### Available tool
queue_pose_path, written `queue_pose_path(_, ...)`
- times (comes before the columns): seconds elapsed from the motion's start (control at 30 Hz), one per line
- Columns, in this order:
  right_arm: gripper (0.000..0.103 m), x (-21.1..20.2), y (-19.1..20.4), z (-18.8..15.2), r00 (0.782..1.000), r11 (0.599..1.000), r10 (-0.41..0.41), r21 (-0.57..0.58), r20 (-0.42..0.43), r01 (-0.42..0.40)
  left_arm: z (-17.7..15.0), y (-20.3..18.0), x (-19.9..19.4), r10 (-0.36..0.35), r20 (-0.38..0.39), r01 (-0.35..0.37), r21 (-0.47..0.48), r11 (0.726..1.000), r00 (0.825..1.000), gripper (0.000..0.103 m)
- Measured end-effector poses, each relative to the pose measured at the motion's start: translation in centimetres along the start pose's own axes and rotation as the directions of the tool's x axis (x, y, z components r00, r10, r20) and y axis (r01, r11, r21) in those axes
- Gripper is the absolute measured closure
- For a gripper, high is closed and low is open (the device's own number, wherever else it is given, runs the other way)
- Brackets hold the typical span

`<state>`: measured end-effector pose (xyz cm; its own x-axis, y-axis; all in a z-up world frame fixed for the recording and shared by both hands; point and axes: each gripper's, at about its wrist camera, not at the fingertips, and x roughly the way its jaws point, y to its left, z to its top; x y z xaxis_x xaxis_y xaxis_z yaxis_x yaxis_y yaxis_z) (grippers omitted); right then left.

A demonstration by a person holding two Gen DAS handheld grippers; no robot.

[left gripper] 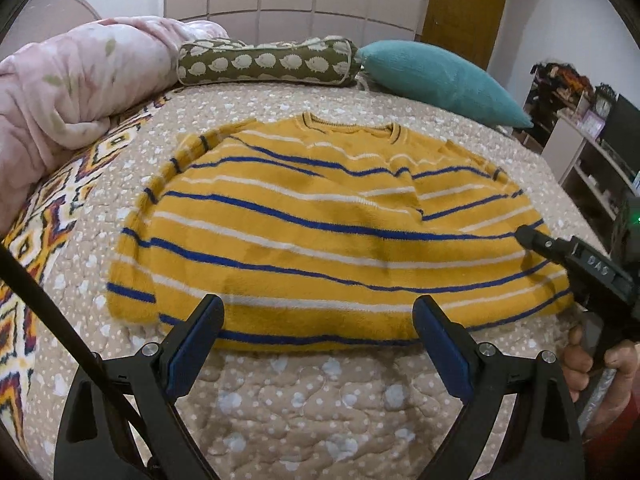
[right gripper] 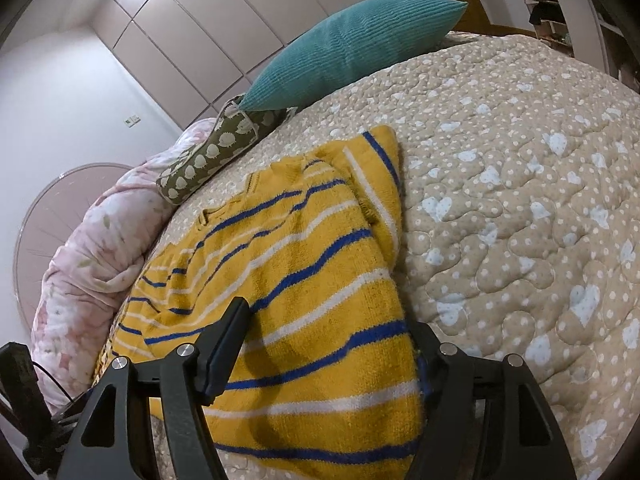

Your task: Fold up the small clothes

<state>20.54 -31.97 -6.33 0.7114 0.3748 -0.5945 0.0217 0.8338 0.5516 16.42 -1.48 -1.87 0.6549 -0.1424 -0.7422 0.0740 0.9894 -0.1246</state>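
Lettering "DAS" on right tool [left gripper: 524, 236]

Cloth and plastic, mostly matt

A fuzzy knitted sweater [left gripper: 328, 236] is being shown on a quilted, puckered bedspread [left gripper: 320, 408]; a ribbed corduroy pillow [right gripper: 352, 40] is being seen beside glossy wardrobe doors [right gripper: 224, 28]; matt black plastic with bright metal screws is being shown by the left gripper [left gripper: 316, 340].

1. The left gripper [left gripper: 318, 340] points down at a slant, jaws spread wide with nothing between its blue pads [left gripper: 192, 350].
2. The right gripper [right gripper: 332, 344] has its jaws wide apart, not pressing anything.
3. A hand [left gripper: 600, 364] grasps the right gripper's handle.
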Motion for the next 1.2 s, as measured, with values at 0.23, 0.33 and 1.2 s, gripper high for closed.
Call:
queue_pose_path(0.23,0.030,-0.3,-0.2,-0.2,1.000,1.000,0.009,0.006,0.004,-0.009,0.2,0.6,-2.1,-0.023,0.029,0.023,-0.013,1.000,0.999,0.008)
queue_pose_path(0.33,0.030,-0.3,-0.2,-0.2,1.000,1.000,0.009,0.006,0.004,-0.009,0.2,0.7,-2.6,-0.028,0.027,0.028,-0.019,0.999,0.999,0.008)
queue_pose_path(1.2,0.030,-0.6,0.0,-0.4,1.000,1.000,0.014,0.015,0.011,-0.014,-0.2,0.9,-1.8,0.010,0.000,-0.010,-0.017,1.000,1.000,0.008)
